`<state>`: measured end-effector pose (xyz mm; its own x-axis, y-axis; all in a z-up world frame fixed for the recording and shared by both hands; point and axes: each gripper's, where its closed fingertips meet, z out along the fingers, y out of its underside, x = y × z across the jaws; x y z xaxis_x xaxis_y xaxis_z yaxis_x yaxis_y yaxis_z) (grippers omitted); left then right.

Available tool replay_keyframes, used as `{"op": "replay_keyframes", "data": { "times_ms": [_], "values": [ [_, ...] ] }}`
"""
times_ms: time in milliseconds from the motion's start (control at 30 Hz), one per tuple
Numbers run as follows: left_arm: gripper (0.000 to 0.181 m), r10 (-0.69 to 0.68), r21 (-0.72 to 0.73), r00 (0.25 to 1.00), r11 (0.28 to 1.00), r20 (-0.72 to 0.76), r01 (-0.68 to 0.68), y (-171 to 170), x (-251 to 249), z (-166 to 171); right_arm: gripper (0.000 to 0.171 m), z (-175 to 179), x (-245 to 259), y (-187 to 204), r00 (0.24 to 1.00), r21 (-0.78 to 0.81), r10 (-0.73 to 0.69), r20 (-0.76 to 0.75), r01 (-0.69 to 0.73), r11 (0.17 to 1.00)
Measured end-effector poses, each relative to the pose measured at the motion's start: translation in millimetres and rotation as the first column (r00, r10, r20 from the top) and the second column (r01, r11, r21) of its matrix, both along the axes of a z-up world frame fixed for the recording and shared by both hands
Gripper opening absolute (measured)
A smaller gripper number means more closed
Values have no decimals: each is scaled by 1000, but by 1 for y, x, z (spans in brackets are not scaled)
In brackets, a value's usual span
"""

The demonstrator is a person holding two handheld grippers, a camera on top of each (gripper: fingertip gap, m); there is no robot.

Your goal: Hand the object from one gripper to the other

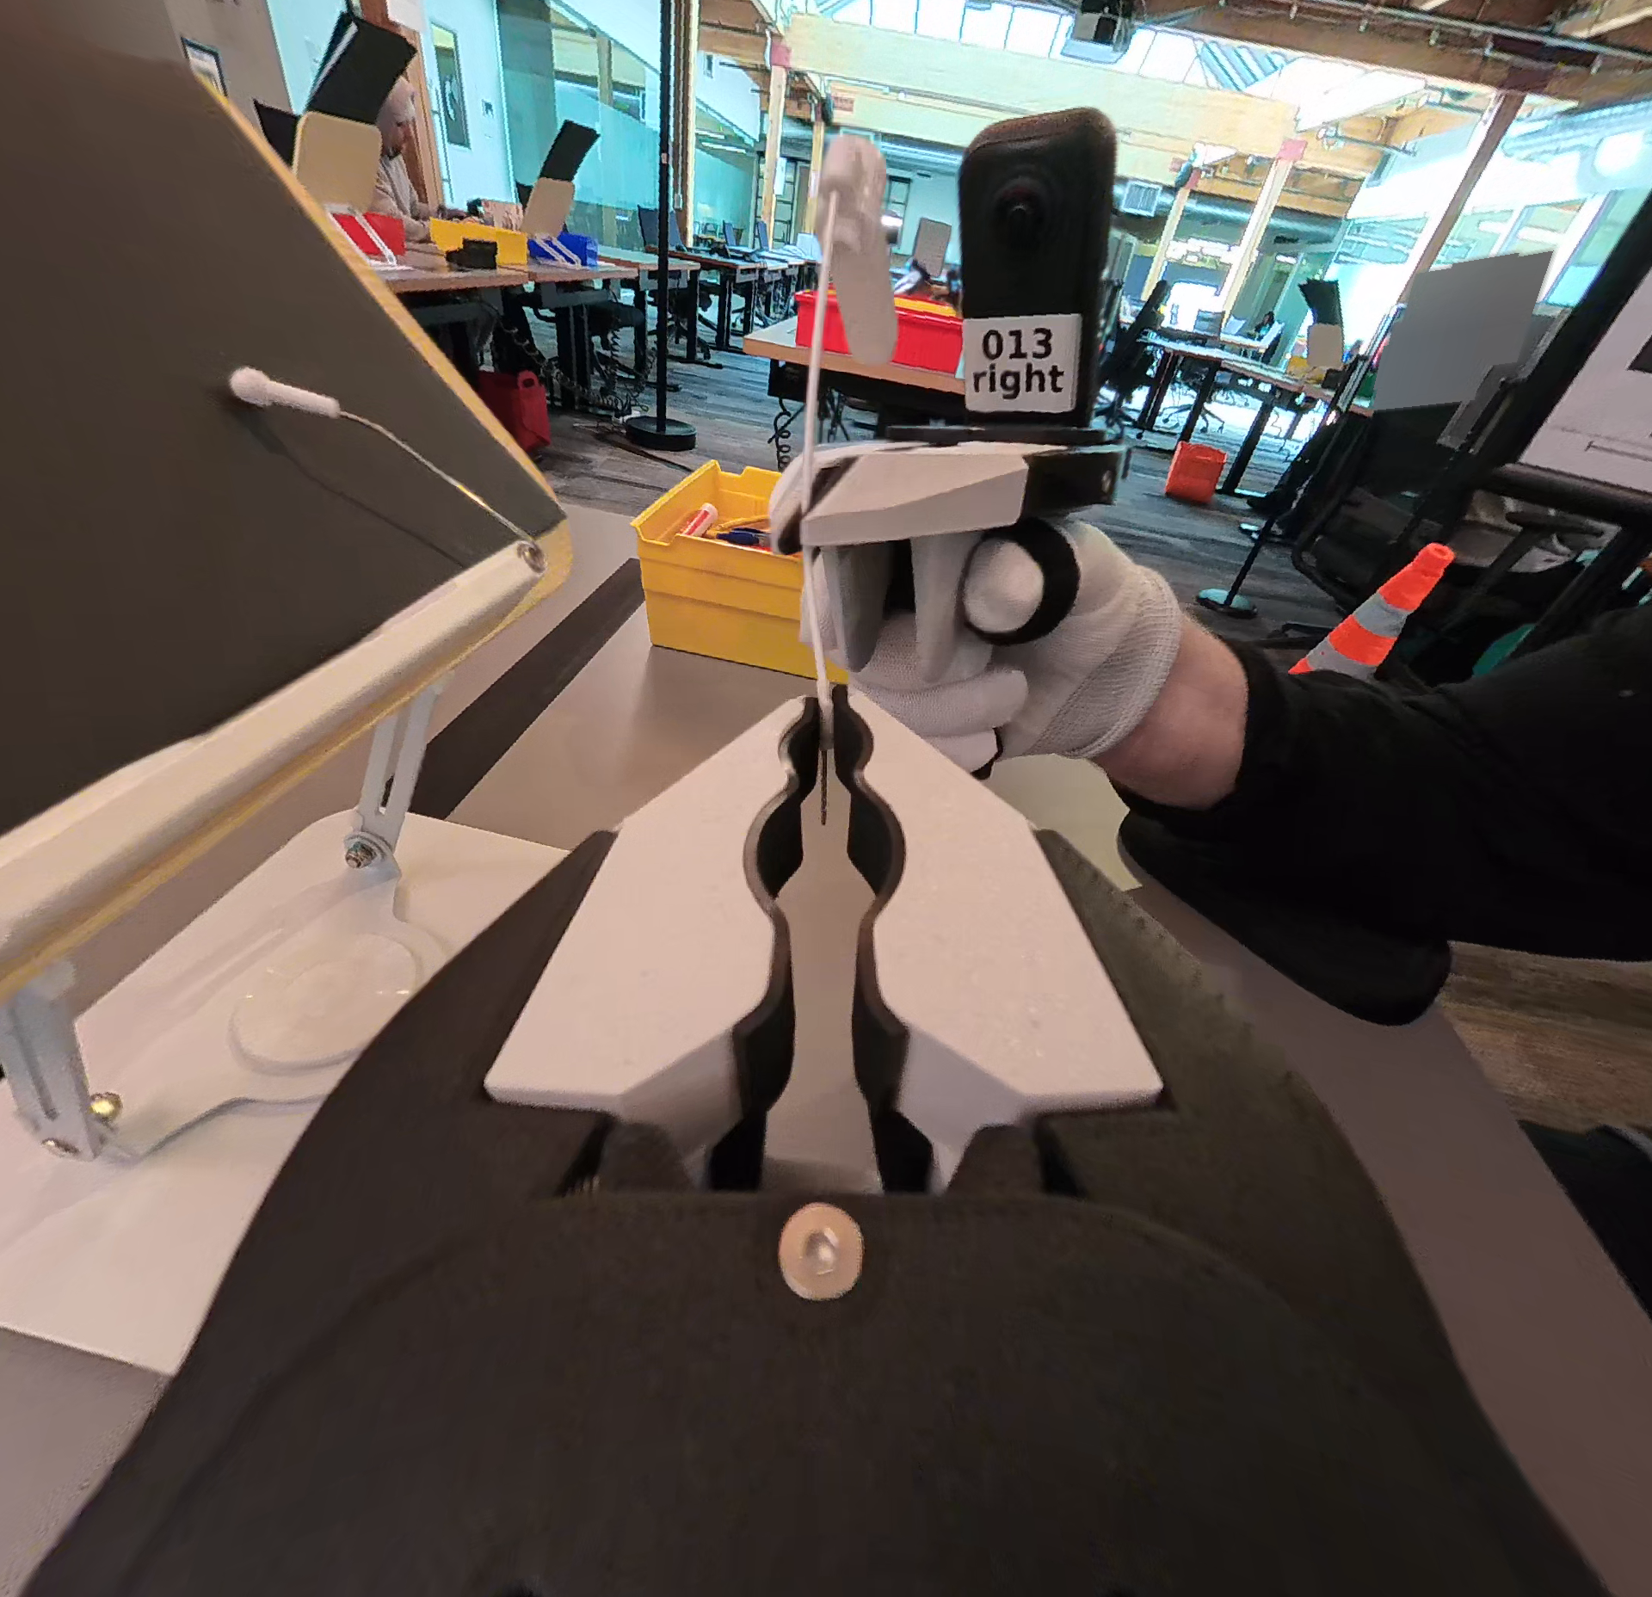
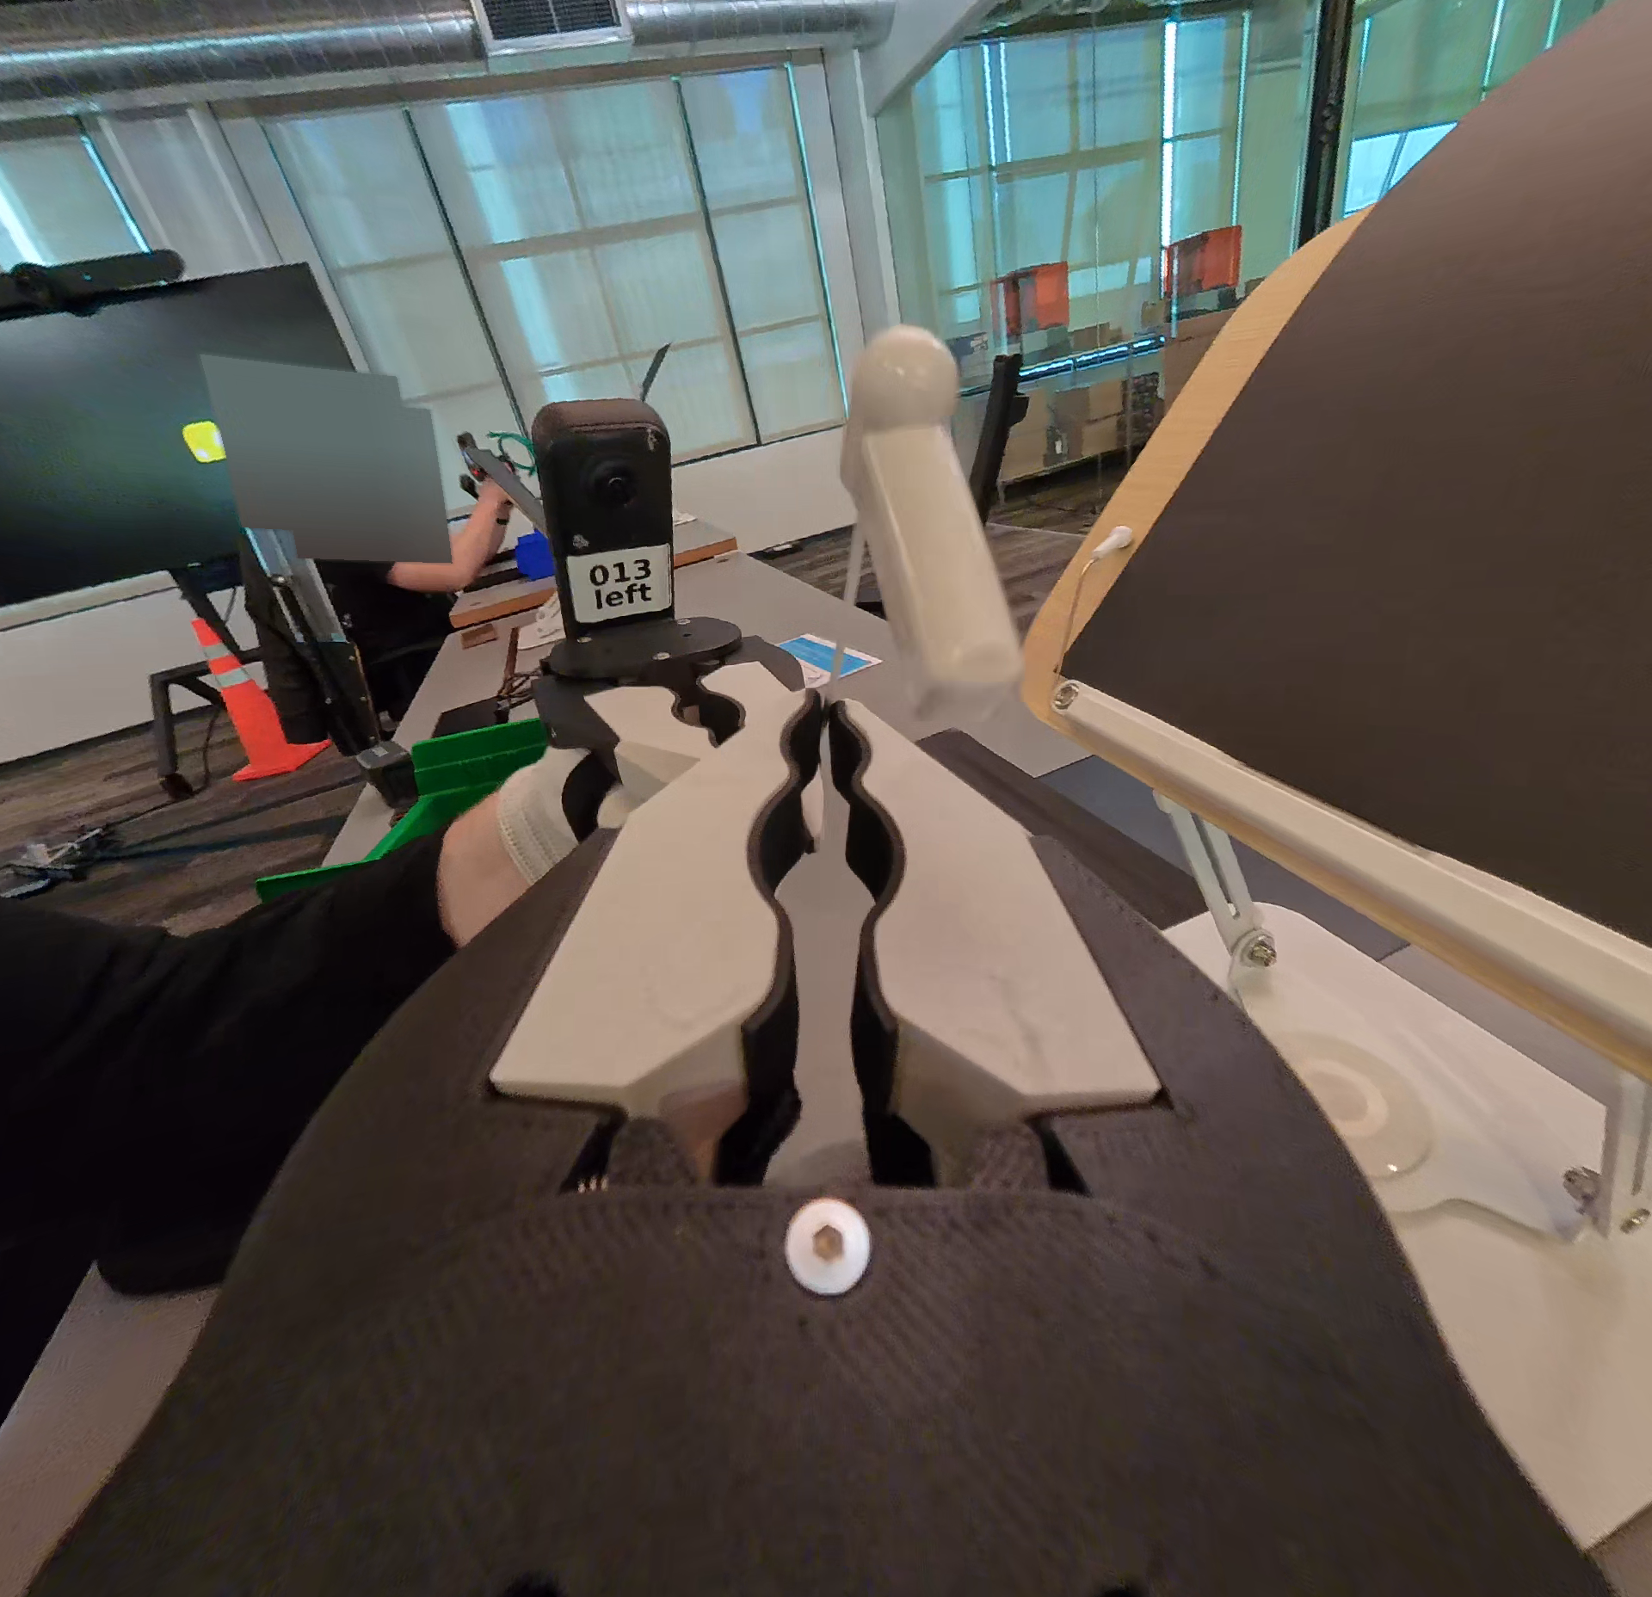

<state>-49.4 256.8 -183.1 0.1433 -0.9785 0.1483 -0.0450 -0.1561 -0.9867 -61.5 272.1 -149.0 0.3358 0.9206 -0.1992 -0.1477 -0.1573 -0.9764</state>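
The object is a white mallet: a thin white rod with a thick white cylinder head (image 1: 860, 249). In the left wrist view my left gripper (image 1: 827, 724) is shut on the rod's lower end. My right gripper (image 1: 802, 521), held by a white-gloved hand, is closed on the same rod a little higher. The rod stands nearly upright with the head above both grippers. In the right wrist view my right gripper (image 2: 824, 714) is shut on the thin rod, and the mallet head (image 2: 930, 553) tilts up and to the right.
A dark tilted panel with a tan edge (image 1: 223, 374) stands on a white base (image 1: 295, 1000), close on the left; it also shows in the right wrist view (image 2: 1430, 481). A yellow bin (image 1: 715, 597) sits behind on the grey table. A green bin (image 2: 465, 772) lies to the left. Only a small space, under 4 cm, lies between the two pairs of fingers.
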Motion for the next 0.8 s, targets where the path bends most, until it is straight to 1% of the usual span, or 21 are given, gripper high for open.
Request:
{"op": "replay_keyframes", "data": {
  "times_ms": [33, 67, 100, 167, 200, 233, 267, 300, 333, 367, 433, 467, 533, 567, 600, 667, 733, 767, 800],
  "values": [
    [0, -2, -22, 1000, 1000, 13, 2, 1, 0, 2, 5, -3, 0, 2, 999, 0, -17, 29, 17, 1000],
    [0, -6, -44, 999, 999, 44, 8, 1, -2, 7, 25, -8, 0, 3, 996, -8, -24, 81, 25, 1000],
    [0, -9, -68, 998, 998, 69, 14, 1, -3, 11, 35, -14, -1, 1, 990, -13, -8, 141, 10, 1000],
    [0, -7, -104, 997, 994, 81, 16, 2, -5, 13, 28, -18, 3, 0, 970, 48, -37, 240, 26, 998],
    [0, -7, -121, 996, 993, 91, 18, 3, -6, 15, 30, -24, 5, -3, 947, 69, -36, 321, 15, 997],
    [0, -5, -141, 995, 990, 95, 19, 4, -7, 16, 36, -31, 7, -7, 921, 67, -25, 388, -2, 998],
    [0, 5, -148, 996, 989, 89, 8, 5, -7, 15, 37, -34, 9, -12, 903, 63, -5, 430, -24, 998],
    [0, 13, -150, 997, 989, 76, -2, 6, -7, 13, 35, -38, 9, -22, 878, 73, 33, 478, -77, 994],
    [0, 18, -157, 998, 988, 61, -9, 7, -6, 12, 31, -39, 9, -30, 850, 132, 33, 526, -120, 984],
    [0, 22, -168, 998, 986, 51, -13, 7, -5, 11, 28, -32, 10, -33, 833, 248, -29, 552, -130, 960],
    [0, 14, -197, 999, 980, 45, -5, 4, -3, 12, 27, -12, 14, -28, 792, 490, -243, 561, -81, 868],
    [0, 6, -210, 998, 978, 61, 7, 2, -2, 15, 27, -2, 16, -26, 749, 613, -366, 553, -69, 787],
    [0, -34, -240, 993, 969, 111, 60, -6, 0, 25, 31, 11, 19, -25, 650, 831, -591, 478, -118, 543],
    [0, -49, -241, 990, 967, 135, 81, -9, 1, 29, 33, 13, 20, -22, 591, 882, -675, 441, -146, 449],
    [0, -59, -248, 988, 964, 144, 94, -12, 2, 32, 34, 12, 19, -20, 556, 903, -717, 419, -175, 392],
    [0, -79, -260, 986, 959, 149, 116, -17, 4, 34, 35, 12, 12, -21, 552, 936, -756, 351, -212, 280],
    [0, -91, -278, 985, 952, 146, 130, -21, 6, 35, 30, 15, 13, -15, 493, 957, -828, 267, -234, 169],
    [0, -94, -279, 986, 951, 141, 131, -22, 7, 35, 28, 17, 12, -15, 489, 962, -839, 237, -237, 134],
    [0, -100, -283, 985, 949, 144, 138, -23, 7, 35, 24, 16, 10, -16, 493, 962, -839, 230, -244, 121]
  ]
}}
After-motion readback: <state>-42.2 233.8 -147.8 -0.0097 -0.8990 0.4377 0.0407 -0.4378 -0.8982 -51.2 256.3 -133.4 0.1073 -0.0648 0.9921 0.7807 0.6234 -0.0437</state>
